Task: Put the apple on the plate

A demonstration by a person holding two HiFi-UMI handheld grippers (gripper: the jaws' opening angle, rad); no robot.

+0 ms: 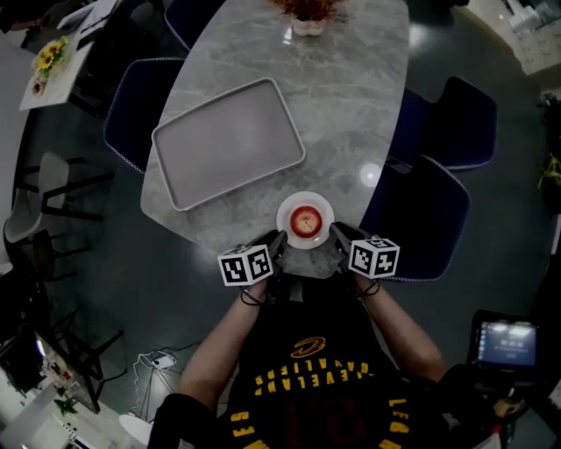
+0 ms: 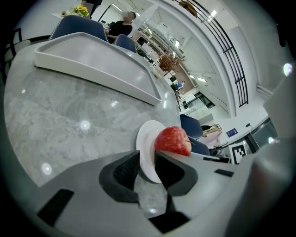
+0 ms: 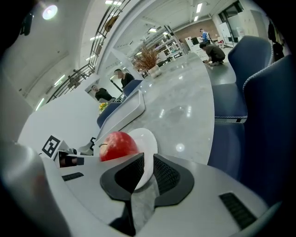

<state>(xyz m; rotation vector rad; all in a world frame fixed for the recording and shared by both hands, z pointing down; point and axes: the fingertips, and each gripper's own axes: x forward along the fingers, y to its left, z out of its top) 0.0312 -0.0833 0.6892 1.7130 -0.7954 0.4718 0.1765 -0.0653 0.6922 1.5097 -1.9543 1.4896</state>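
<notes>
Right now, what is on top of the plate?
One red apple sits on the white plate, about at its middle. The left gripper and right gripper each close on the rim. The plate's surface beneath the apple is covered.

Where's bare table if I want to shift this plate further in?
Bare marble table runs right of the tray up to the vase; the tray itself is empty too. The near edge is crowded: left gripper and right gripper both pinch the plate holding the apple.
</notes>
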